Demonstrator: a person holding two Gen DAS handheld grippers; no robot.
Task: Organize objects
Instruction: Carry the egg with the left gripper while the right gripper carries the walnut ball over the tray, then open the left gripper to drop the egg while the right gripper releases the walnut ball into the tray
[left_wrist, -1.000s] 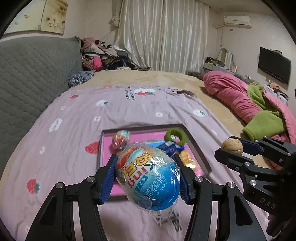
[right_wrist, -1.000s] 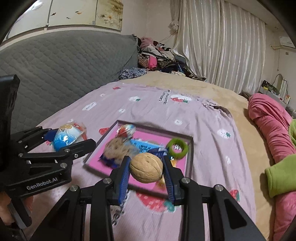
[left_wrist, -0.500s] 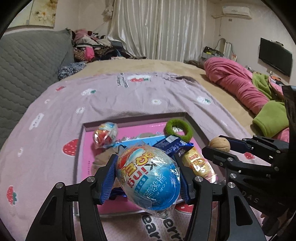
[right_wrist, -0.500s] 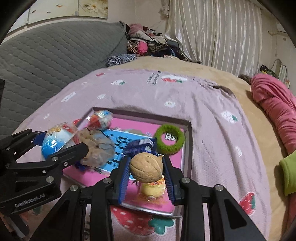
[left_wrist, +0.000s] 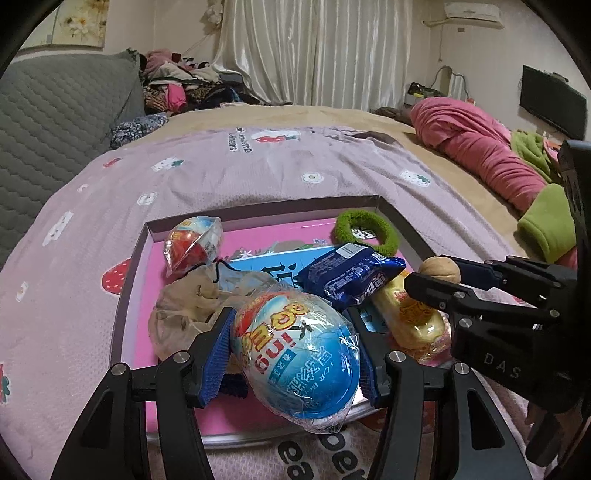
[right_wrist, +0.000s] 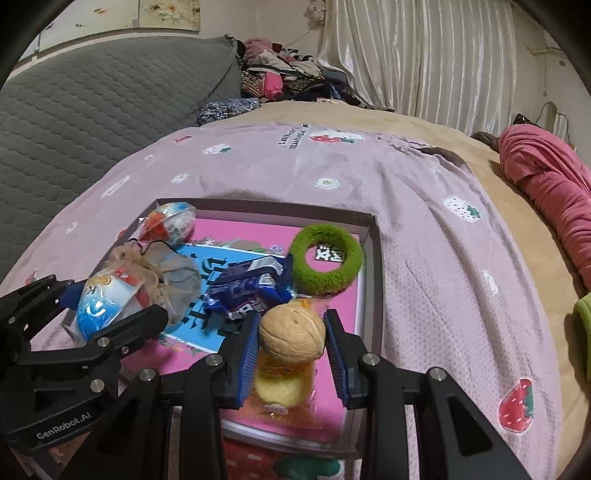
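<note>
A pink tray (left_wrist: 140, 325) with a low grey rim is laid on the bed's strawberry blanket (left_wrist: 258, 173). Many things are already put inside it. A small red-and-white toy egg (left_wrist: 194, 242) is seen in the far left corner. A crumpled see-through bag (left_wrist: 188, 310) is lain next to it. A blue snack packet (left_wrist: 351, 275) is rested near the middle, and a yellow snack pack (left_wrist: 410, 317) is lain just beside it. A fuzzy green ring (left_wrist: 364, 234) is placed in the far right corner.

Two things are not yet put down. A big blue toy egg (left_wrist: 299, 354) in shiny wrap is held tight between the pads of the left tongs (left_wrist: 295, 354). It is held above the near edge of the tray, over the crumpled bag. A walnut (right_wrist: 291, 336) is squeezed between the pads of the right tongs (right_wrist: 291, 338). It is held above the yellow snack pack, on the right side of the tray.

So most of the job looks done. Nothing loose is seen on the blanket around the tray. What is left, it is guessed, is for the egg and the walnut to be lowered into the tray and let go. Little bare tray is left near the front, so a free spot may have to be picked with care, as the round walnut could roll.
</note>
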